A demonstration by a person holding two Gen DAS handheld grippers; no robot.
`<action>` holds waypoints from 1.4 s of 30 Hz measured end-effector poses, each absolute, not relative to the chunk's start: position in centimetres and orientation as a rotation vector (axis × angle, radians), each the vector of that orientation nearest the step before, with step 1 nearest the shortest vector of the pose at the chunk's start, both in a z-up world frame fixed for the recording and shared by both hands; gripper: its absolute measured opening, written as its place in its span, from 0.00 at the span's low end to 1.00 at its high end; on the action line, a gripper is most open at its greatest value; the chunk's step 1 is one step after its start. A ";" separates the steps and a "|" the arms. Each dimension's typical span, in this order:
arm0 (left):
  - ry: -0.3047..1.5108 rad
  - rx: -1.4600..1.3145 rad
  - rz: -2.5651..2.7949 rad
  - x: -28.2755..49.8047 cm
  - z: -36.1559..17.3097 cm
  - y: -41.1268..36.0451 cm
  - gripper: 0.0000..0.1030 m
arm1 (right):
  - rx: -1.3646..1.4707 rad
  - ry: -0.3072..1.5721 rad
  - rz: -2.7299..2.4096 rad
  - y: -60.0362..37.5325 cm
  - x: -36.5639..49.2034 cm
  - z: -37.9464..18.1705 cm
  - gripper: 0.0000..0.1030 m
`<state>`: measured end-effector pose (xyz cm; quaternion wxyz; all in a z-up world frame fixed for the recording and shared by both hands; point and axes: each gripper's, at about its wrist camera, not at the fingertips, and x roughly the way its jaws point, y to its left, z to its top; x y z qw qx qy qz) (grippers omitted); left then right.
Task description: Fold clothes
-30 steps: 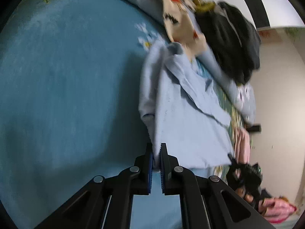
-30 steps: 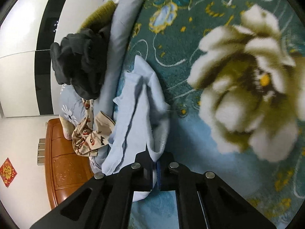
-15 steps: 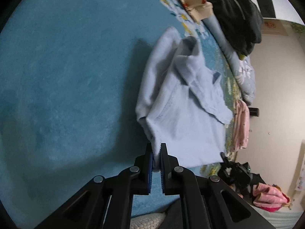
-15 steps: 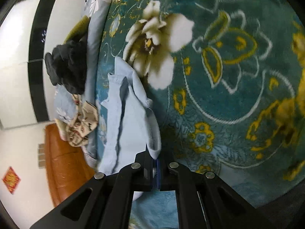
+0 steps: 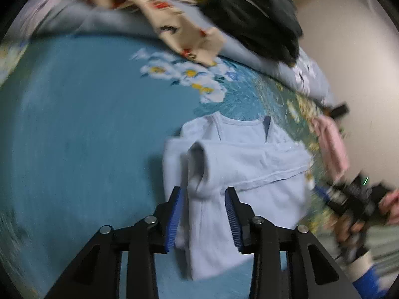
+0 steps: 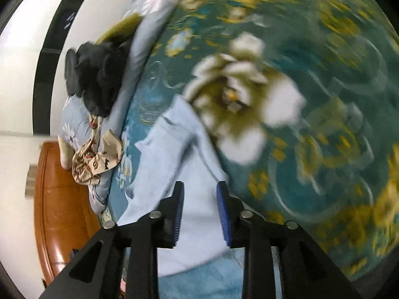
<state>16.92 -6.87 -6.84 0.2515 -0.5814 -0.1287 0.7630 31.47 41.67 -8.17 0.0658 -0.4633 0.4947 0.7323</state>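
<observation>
Left claw: my left gripper (image 5: 204, 214) stands open, blue pads wide apart, holding nothing; a rolled edge of the light blue shirt (image 5: 249, 174) sits between the pads but they do not pinch it.
Right claw: my right gripper (image 6: 200, 211) is open too, with pale blue cloth lying under the gap and nothing clamped.
Shirt: it lies on the bedspread (image 5: 74, 129) in a rough rectangle, neckline at the far end, one flap folded across the chest, the left side rolled up in a soft ridge.
Stage: as I judge it, a fold has just been laid and let go, but the shape is still loose; I cannot tell whether more folds are meant to follow.
Doing it well: I would lift both claws straight up so the pads do not drag the cloth, then press the rolled ridge flat and square the edges before any further fold.
Risk: soft knit springs back, so the ridge near my left pads may unroll if I brush it.
Blur: both views are smeared, so fine creases are unclear.
Count, shirts laid flat: one.
Count, claws: two, both open.
Count, other clothes: one dark garment (image 5: 254, 17) and one patterned beige garment (image 5: 184, 32) heaped at the far edge of the bed, one pink garment (image 5: 330, 144) to the right.
Count, hands seen: one, my right hand (image 5: 354, 221) on its tool.
</observation>
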 end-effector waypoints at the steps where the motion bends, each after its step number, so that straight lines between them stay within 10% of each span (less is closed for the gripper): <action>1: -0.290 -1.571 2.080 16.6 -6.8 -6.1 0.39 | -1.409 1.461 2.228 41.8 30.4 -8.0 0.38; 16: -0.158 -1.598 2.004 15.7 -7.4 -4.2 0.32 | -1.688 1.313 2.302 42.9 22.5 -10.0 0.40; 19: -0.043 -1.615 1.986 15.7 -7.3 -3.2 0.16 | -1.746 1.285 2.340 42.5 22.8 -9.4 0.11; 21: -0.016 -1.627 1.955 15.7 -7.3 -2.9 0.10 | -1.767 1.318 2.362 42.4 23.1 -9.2 0.10; 26: -0.227 -1.656 1.846 15.0 -6.6 -3.9 0.06 | -1.743 1.486 2.413 42.6 24.0 -8.3 0.08; 32: -0.897 -1.592 1.783 10.5 -8.1 -7.5 0.06 | -1.424 1.957 2.328 44.9 22.7 -8.4 0.08; 42: -1.521 -1.630 1.773 8.2 -16.6 -11.4 0.07 | -1.356 2.024 1.934 45.4 18.6 -13.2 0.11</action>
